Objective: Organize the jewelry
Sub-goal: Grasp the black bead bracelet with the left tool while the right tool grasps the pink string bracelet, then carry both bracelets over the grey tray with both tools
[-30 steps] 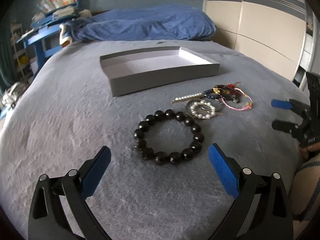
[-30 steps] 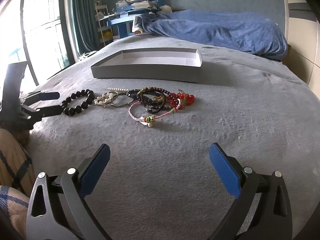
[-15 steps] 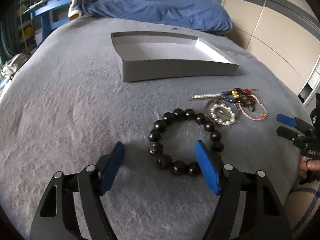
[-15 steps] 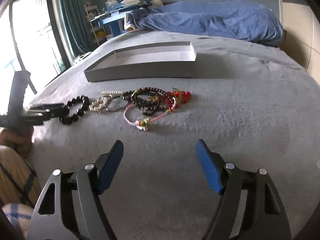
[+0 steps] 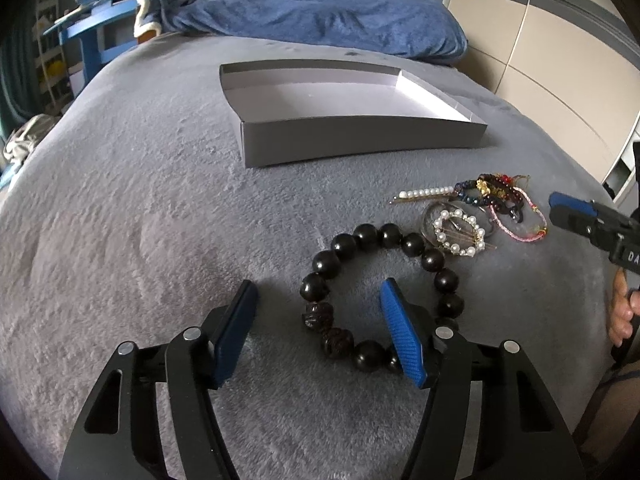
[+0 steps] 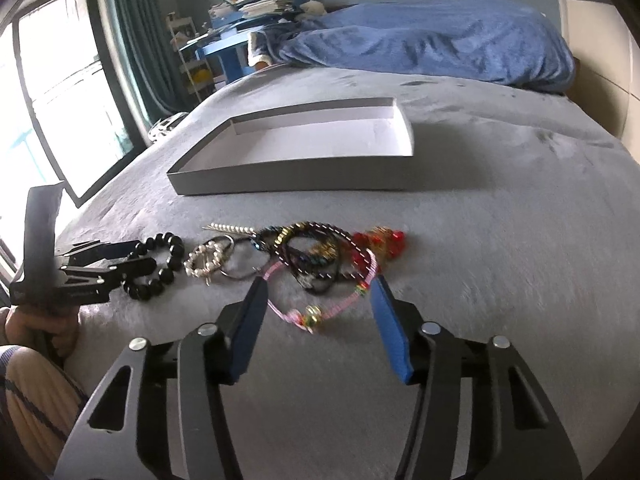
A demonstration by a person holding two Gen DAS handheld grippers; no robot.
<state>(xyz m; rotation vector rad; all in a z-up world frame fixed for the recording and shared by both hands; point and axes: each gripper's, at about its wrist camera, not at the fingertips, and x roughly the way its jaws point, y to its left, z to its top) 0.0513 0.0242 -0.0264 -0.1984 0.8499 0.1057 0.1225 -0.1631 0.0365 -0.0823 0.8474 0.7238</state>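
A black bead bracelet (image 5: pixel 384 288) lies on the grey bed cover. My left gripper (image 5: pixel 318 300) is open and straddles the bracelet's left side, one finger outside the ring and one inside it. Right of it lie a pearl ring clip (image 5: pixel 459 232), a pearl hairpin (image 5: pixel 424 193) and a tangle of coloured bracelets (image 5: pixel 500 196). My right gripper (image 6: pixel 318 294) is open, its fingers either side of a pink cord bracelet (image 6: pixel 320 304) at the near edge of the tangle (image 6: pixel 320 252). The left gripper also shows in the right wrist view (image 6: pixel 116 258), at the black beads (image 6: pixel 160 264).
An open, empty grey tray (image 5: pixel 360 140) stands beyond the jewelry, also in the right wrist view (image 6: pixel 296 178). A blue duvet (image 5: pixel 320 12) is bunched at the bed's head. A blue desk (image 5: pixel 92 36) and a window (image 6: pixel 60 92) are on the left, a wardrobe (image 5: pixel 560 60) on the right.
Both grippers moved forward and down toward the jewelry and narrowed their opening. The left one now straddles the black bracelet's side; the right one reached the pink cord bracelet.
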